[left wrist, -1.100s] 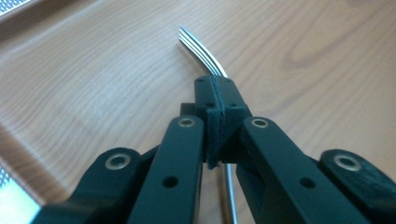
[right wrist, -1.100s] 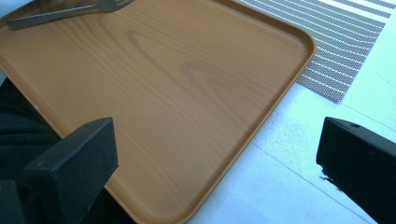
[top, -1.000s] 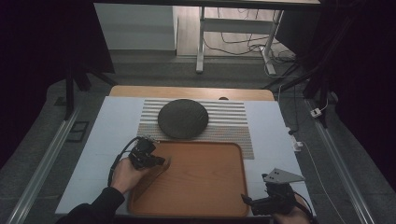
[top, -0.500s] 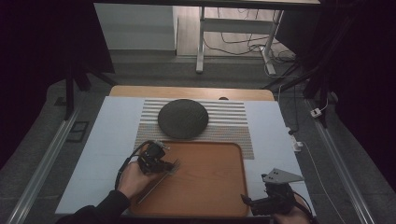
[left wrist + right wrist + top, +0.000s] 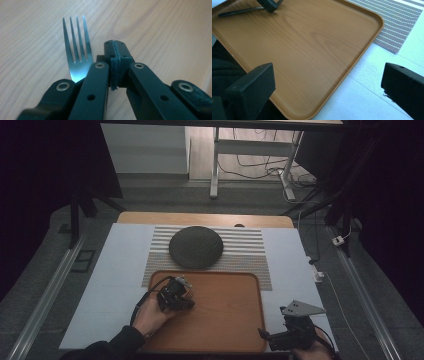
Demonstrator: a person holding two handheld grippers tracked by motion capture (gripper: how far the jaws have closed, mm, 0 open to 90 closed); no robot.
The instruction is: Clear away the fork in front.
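Observation:
A steel fork [image 5: 76, 50] lies on the wooden tray [image 5: 227, 320], its tines pointing away. My left gripper [image 5: 184, 301] is shut, tip down on the tray, over the tray's left half. In the left gripper view its pads [image 5: 113, 62] press together with nothing between them, and the fork's neck runs under the left jaw. I cannot tell whether they touch. The right gripper view has the fork's handle [image 5: 237, 11] sticking out from under the left gripper [image 5: 269, 5]. My right gripper [image 5: 265, 336] stands open at the tray's near right corner, nothing between its jaws.
A dark round plate [image 5: 196, 247] rests on a striped placemat [image 5: 245, 251] beyond the tray. A white cover [image 5: 120, 270] spreads over the table under both. Table legs and cables stand on the floor behind.
My left hand and gripper have slid to the right, from the tray's left edge further onto the tray. The right gripper has stayed put.

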